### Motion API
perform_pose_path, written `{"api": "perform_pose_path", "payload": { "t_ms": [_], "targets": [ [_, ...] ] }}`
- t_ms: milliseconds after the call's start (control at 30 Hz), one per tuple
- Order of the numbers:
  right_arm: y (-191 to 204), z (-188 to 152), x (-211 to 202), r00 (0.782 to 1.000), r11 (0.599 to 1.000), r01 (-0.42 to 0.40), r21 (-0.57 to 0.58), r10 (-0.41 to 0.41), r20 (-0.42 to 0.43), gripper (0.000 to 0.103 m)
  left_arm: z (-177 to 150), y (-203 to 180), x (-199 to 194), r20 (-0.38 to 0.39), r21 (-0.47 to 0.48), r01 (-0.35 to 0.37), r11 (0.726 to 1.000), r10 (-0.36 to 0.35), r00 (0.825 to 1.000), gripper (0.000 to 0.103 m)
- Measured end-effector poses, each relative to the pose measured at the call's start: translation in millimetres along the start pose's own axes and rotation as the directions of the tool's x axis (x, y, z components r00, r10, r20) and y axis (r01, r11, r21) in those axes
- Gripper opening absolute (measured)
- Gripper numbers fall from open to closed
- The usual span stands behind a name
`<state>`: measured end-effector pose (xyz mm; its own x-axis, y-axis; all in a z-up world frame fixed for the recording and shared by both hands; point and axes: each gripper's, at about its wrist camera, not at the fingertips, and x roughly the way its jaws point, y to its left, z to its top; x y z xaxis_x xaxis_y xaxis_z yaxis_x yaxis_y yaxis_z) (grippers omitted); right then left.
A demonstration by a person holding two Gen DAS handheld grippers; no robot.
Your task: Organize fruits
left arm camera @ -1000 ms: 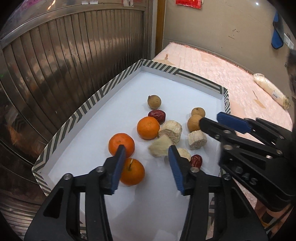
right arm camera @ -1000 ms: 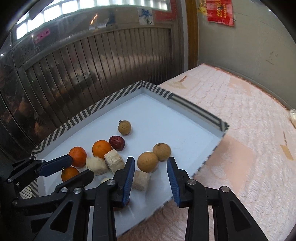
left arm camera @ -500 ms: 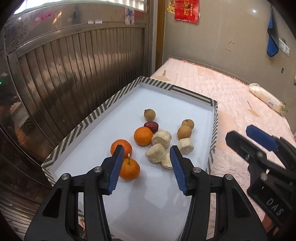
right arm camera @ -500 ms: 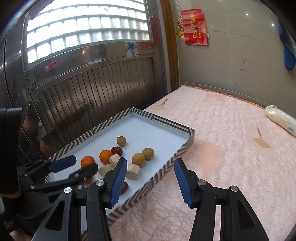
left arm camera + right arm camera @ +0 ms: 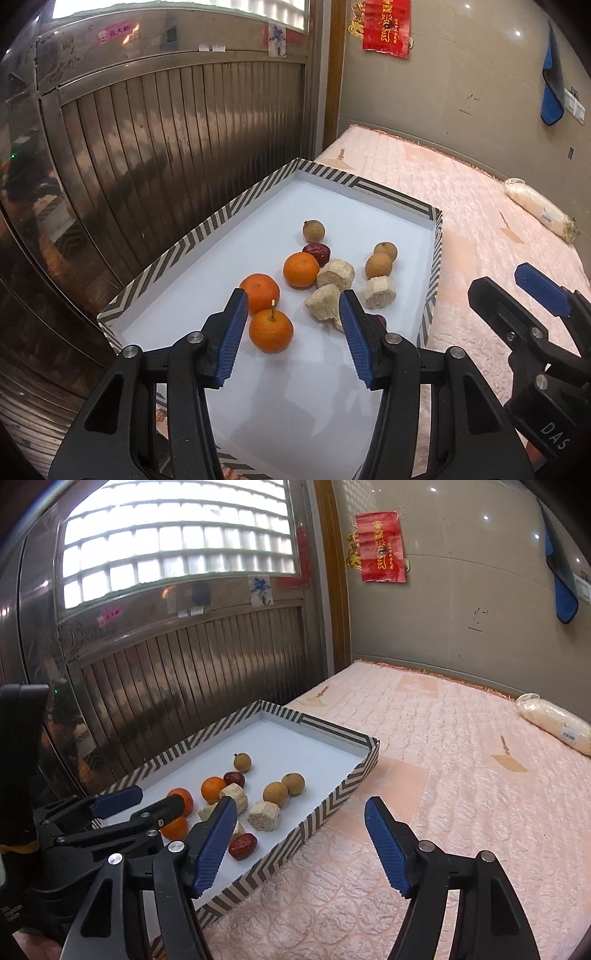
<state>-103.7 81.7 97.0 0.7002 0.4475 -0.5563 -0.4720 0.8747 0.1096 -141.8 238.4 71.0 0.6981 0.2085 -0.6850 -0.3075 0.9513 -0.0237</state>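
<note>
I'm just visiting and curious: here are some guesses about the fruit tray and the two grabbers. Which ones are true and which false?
1. Three oranges lie in the striped tray. True.
2. The right gripper is clamped on a red date. False: its jaws have just been opening, with nothing between them.
3. The left gripper holds an orange. False: it is open and empty.
4. A white wrapped roll lies on the pink quilt outside the tray. True.

Three oranges (image 5: 271, 330), three brown longans (image 5: 314, 230), two red dates (image 5: 242, 846) and pale cane chunks (image 5: 380, 292) lie clustered in the striped tray (image 5: 192, 240).
</note>
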Motion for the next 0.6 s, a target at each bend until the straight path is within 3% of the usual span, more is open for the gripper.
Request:
{"api": "perform_pose_path", "payload": {
  "t_ms": [600],
  "targets": [
    [9.0,-3.9,8.0,1.0,0.999,0.008,-0.041,-0.009,-0.025,0.073,-1.3,3.1,-7.6,0.041,-0.003,-0.019,1.0,0.019,0.999,0.051]
  ]
}}
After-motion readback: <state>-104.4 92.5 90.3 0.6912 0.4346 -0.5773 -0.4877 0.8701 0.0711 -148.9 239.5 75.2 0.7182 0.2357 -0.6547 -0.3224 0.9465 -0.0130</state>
